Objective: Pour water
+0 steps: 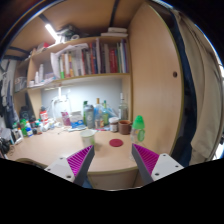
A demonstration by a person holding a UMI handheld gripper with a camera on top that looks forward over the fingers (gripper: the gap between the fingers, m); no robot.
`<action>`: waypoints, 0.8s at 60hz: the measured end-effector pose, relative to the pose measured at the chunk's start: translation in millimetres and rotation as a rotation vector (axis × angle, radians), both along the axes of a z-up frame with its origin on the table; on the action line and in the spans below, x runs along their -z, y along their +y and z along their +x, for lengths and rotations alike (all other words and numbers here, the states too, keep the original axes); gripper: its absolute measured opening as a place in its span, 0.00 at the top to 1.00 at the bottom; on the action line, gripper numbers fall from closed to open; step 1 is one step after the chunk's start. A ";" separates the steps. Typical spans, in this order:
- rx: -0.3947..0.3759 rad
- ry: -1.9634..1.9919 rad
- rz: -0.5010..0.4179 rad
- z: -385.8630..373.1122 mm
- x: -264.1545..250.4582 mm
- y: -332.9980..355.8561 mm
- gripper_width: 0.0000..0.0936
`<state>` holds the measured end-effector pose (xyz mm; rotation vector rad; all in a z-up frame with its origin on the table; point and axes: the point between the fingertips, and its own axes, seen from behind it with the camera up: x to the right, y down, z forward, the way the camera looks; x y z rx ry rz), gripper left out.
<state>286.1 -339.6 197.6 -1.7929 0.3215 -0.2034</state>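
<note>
My gripper (112, 160) is open, its two magenta pads (80, 160) spread wide with only bare desk surface between them. It hovers over the near part of a light wooden desk (100, 152). Beyond the fingers, a green plastic bottle (139, 128) stands near the right wall. A small red round thing (116, 143) lies flat on the desk just left of the bottle. A pale cup-like container (89, 136) stands further left. Nothing is held.
Several bottles and jars (100, 115) crowd the back of the desk, with more clutter (25, 128) at the left. Shelves with books (85, 62) hang above. A wooden side panel (155, 80) bounds the desk on the right.
</note>
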 end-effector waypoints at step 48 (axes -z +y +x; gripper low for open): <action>0.118 -0.009 -0.102 180.8 146.0 190.6 0.59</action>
